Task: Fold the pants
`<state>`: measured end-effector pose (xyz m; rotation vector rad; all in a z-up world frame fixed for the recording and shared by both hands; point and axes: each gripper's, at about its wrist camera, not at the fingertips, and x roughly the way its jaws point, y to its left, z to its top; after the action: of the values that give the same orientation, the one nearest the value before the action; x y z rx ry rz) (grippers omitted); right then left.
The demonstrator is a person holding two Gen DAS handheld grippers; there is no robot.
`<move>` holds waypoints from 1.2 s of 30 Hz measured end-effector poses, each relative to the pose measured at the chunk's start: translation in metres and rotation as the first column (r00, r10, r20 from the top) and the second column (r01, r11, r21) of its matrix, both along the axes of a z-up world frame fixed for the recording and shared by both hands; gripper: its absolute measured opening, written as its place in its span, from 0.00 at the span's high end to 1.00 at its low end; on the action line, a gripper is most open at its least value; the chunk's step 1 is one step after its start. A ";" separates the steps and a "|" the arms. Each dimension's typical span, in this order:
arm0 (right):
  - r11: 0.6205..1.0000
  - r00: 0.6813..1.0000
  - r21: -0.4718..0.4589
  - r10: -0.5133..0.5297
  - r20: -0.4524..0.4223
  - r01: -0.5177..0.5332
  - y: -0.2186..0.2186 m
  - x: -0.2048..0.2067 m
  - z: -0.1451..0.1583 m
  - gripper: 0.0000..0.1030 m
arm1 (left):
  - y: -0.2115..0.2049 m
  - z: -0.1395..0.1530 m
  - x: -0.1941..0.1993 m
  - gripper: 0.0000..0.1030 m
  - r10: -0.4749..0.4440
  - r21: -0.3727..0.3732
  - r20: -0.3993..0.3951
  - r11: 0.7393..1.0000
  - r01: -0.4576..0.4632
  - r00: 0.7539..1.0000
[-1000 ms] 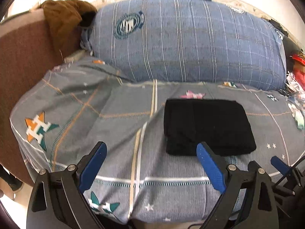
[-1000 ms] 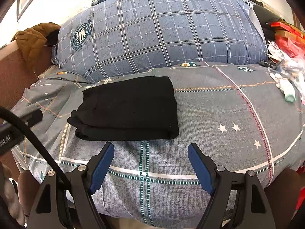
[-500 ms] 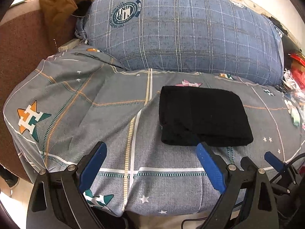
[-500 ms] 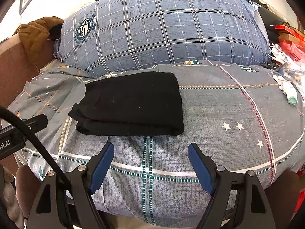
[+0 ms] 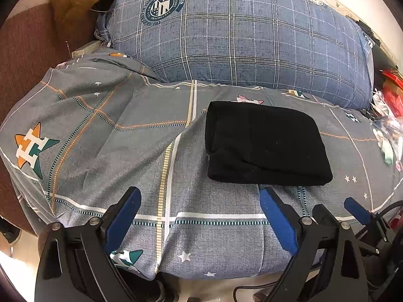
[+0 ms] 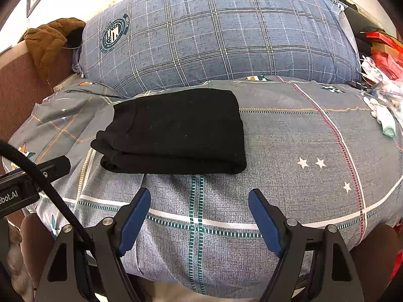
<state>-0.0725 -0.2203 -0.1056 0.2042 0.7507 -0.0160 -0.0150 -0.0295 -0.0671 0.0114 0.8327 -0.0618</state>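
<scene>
We see the black pants [image 5: 267,146] lying folded into a compact rectangle on the bed [image 5: 105,136], which is covered by a grey sheet printed with stars and checked lines. In the left wrist view the bundle sits at about 1 o'clock from the left tool [image 5: 199,201], just beyond its right finger; the stacked folded layers show along its near-left corner. In the right wrist view the pants [image 6: 176,130] lie at roughly 11 o'clock from the right tool [image 6: 200,201], close ahead of the fingertips but not touching them.

Both tools hover over the near edge of the bed with their blue-padded fingers spread wide, and nothing sits between them. We hold neither against the fabric. At 3 o'clock in the left wrist view a blue tip and black frame of the right tool come into sight; at 9 o'clock in the right wrist view part of the left tool's black body and a black cable [image 6: 45,191] cross the frame.

Behind the pants, at 12 o'clock, a large blue plaid pillow [image 5: 239,37] with a round crest rests against the wall. A brown garment [image 5: 73,2] is draped over the brown headboard [image 5: 27,50] at 10 o'clock. At 3 o'clock, on the far side of the bed, lie small white and pale items [image 6: 385,120] and red packaging [image 6: 385,50], too cluttered to identify.
</scene>
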 end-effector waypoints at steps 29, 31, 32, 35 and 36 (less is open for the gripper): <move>0.999 0.999 0.022 -0.032 0.029 0.031 -0.035 0.013 0.011 0.18 | 0.044 -0.010 0.055 0.08 -0.027 -0.241 -0.093 0.970 0.004 0.995; 0.999 0.999 0.035 -0.029 0.043 0.027 -0.047 0.021 0.018 0.18 | 0.044 -0.011 0.069 0.08 -0.044 -0.247 -0.094 0.969 0.020 0.995; 0.999 0.999 0.047 -0.017 0.049 0.015 -0.053 0.027 0.021 0.18 | 0.043 -0.013 0.080 0.08 -0.070 -0.258 -0.099 0.965 0.042 0.993; 0.990 0.997 0.129 0.042 0.058 -0.049 -0.067 0.052 0.025 0.18 | 0.037 -0.023 0.104 0.08 -0.126 -0.315 -0.124 0.945 0.082 0.984; 0.986 0.997 0.153 0.054 0.051 -0.061 -0.071 0.065 0.025 0.18 | 0.034 -0.031 0.117 0.08 -0.151 -0.351 -0.145 0.932 0.091 0.978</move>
<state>-0.0079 -0.2915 -0.0810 0.3291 0.7108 0.1020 0.1017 0.0045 -0.0980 -0.2750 0.9830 -0.3289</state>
